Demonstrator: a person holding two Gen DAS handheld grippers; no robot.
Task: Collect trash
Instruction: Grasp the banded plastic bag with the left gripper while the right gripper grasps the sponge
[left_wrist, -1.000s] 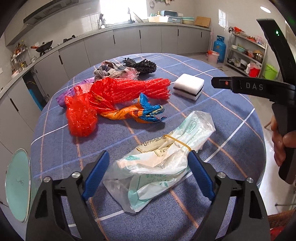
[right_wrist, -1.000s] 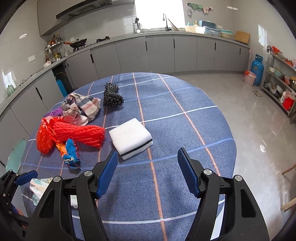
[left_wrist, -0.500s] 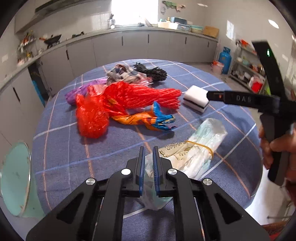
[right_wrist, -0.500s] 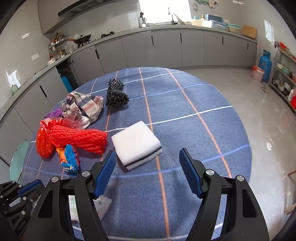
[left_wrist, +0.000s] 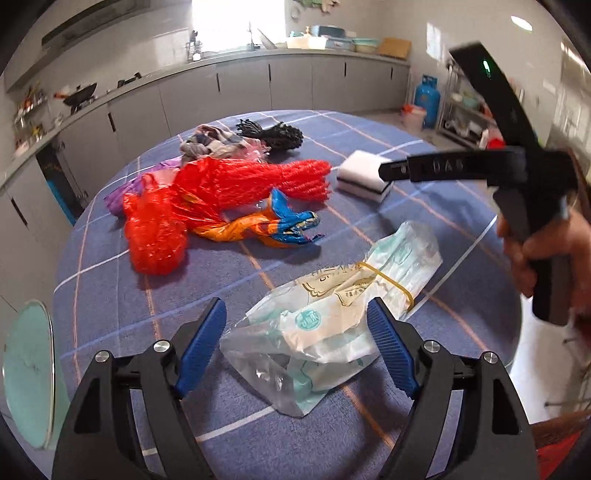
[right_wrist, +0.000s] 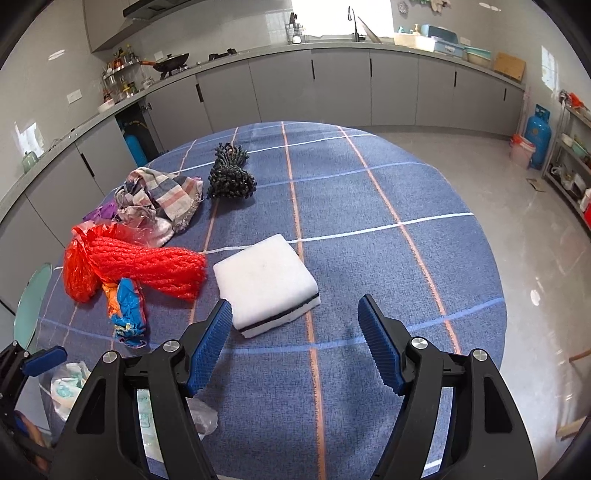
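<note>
A clear plastic bag (left_wrist: 332, 325) with green print and a yellow rubber band lies near the front edge of the round table with a blue checked cloth (left_wrist: 369, 122). My left gripper (left_wrist: 297, 339) is open, its blue pads either side of the bag's near end. Behind it lie a red net bag (left_wrist: 236, 184), an orange-blue wrapper (left_wrist: 273, 227), a checked rag (right_wrist: 162, 195), a black cord bundle (right_wrist: 231, 177) and a white sponge block (right_wrist: 264, 278). My right gripper (right_wrist: 295, 336) is open and empty, just in front of the sponge; it also shows in the left wrist view (left_wrist: 517, 173).
A pale green bin lid (left_wrist: 26, 373) stands off the table's left edge. Grey kitchen cabinets (right_wrist: 332, 88) run along the back wall. A blue gas cylinder (right_wrist: 539, 134) and a metal shelf rack (right_wrist: 572, 162) stand at the right over a tiled floor.
My left gripper was open a second ago, shut half a second ago near the plastic bag, and is open again around it. My right gripper has moved a little closer to the sponge.
</note>
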